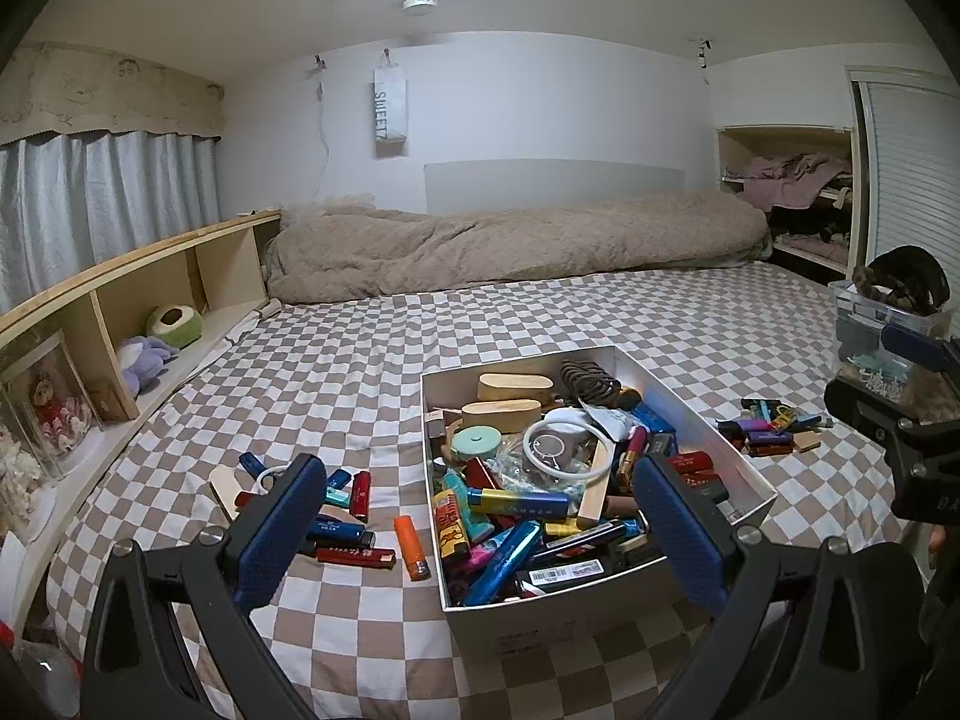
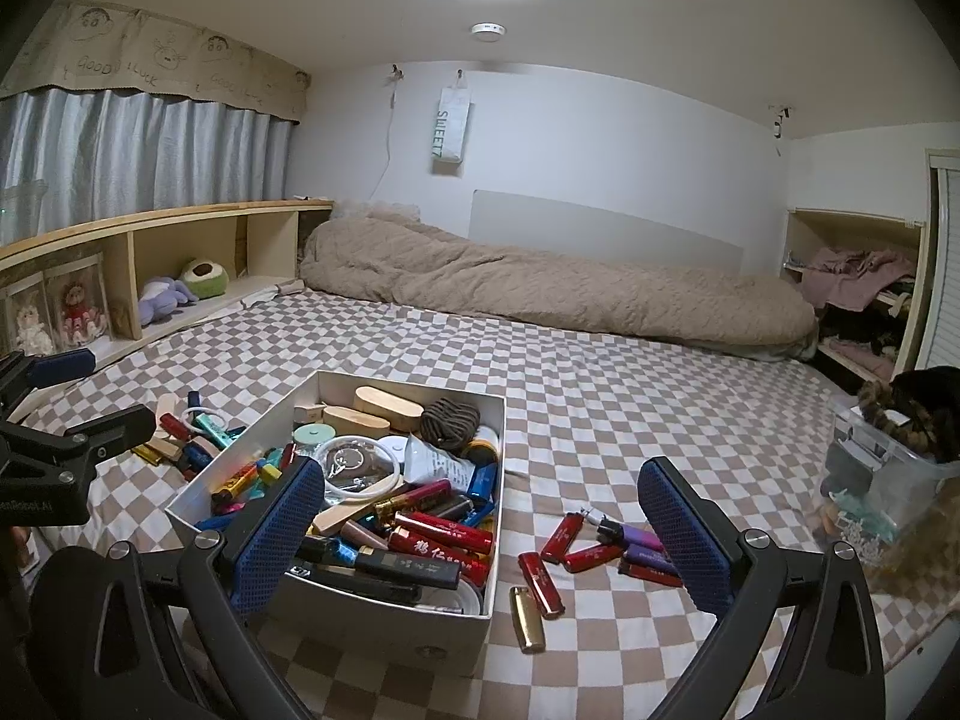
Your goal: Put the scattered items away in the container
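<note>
Right wrist view: your right gripper hangs wide open and empty, between the white box and the lighters scattered on the checkered bed just beside it. Your left gripper is open and empty too, above the box. Looks like the next pick: drop onto a red lighter and close.

The left gripper's fingers hide part of the white box; lighter labels are too small to read; the clear bin is cut by the frame edge.
</note>
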